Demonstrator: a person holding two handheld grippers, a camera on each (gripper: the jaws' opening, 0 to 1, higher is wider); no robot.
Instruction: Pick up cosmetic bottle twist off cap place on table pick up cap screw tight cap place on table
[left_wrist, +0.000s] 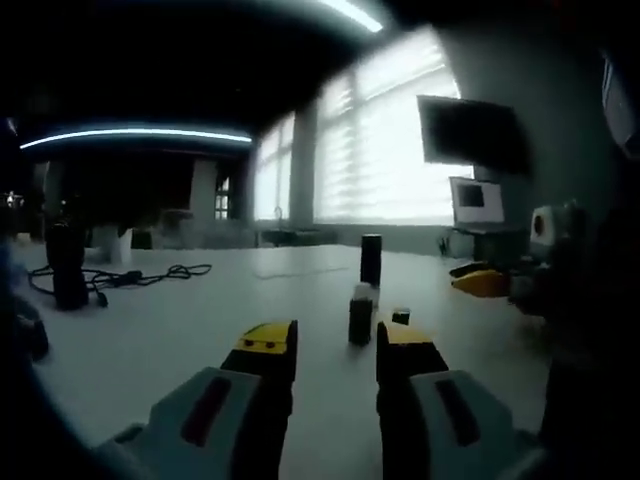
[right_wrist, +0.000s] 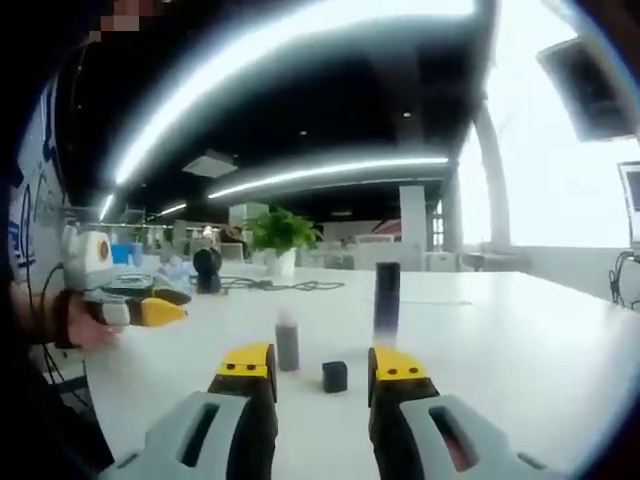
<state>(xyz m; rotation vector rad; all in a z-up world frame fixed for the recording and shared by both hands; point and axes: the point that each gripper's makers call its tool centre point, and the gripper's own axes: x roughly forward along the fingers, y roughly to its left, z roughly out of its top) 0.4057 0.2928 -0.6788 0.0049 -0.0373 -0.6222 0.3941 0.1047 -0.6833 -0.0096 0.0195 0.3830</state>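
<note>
Both tools, the left tool (left_wrist: 335, 350) and the right tool (right_wrist: 320, 368), are hovering spread and holding nothing. The cosmetic bottle (right_wrist: 287, 345) is standing mid-worktop (right_wrist: 520, 350), apart from the small dark cap (right_wrist: 335, 376) lying just beside it, so uncapping looks done; recapping and set-down are probably remaining. A taller dark bottle (right_wrist: 387, 298) is standing behind.

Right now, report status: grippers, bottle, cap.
Left gripper open, empty. Right gripper open, empty. Bottle upright on table, cap beside it, off. Tall dark cylinder stands behind; approach otherwise open.
</note>
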